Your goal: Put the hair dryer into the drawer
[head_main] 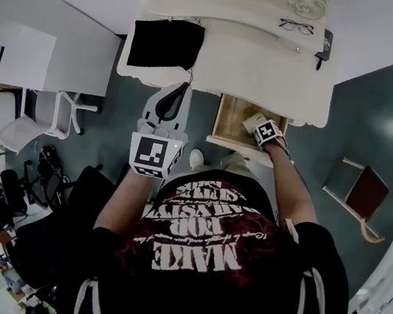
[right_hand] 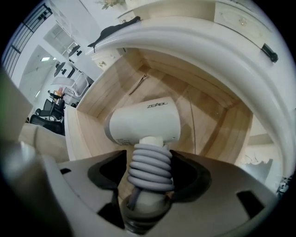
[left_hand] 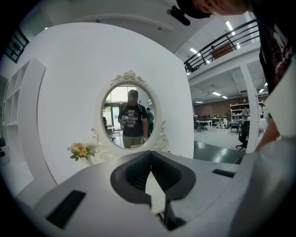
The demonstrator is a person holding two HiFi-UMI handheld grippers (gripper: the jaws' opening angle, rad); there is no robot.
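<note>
Inside the drawer [right_hand: 97, 106], we are holding the right tongs [right_hand: 149, 162] open around the handle of the hair dryer [right_hand: 145, 121]; we are holding the left tongs [left_hand: 150, 159] closed, empty.

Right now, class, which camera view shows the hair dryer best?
The right gripper view: the hair dryer is close up inside the drawer. The head view shows only a small white part; the left gripper view, nothing.

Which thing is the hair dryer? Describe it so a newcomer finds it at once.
Find the white dressing table, then its open wooden drawer. The hair dryer sits inside, between the jaws of the right gripper: a white barrel with grey cord coiled round the handle, the only bulky thing there.
</note>
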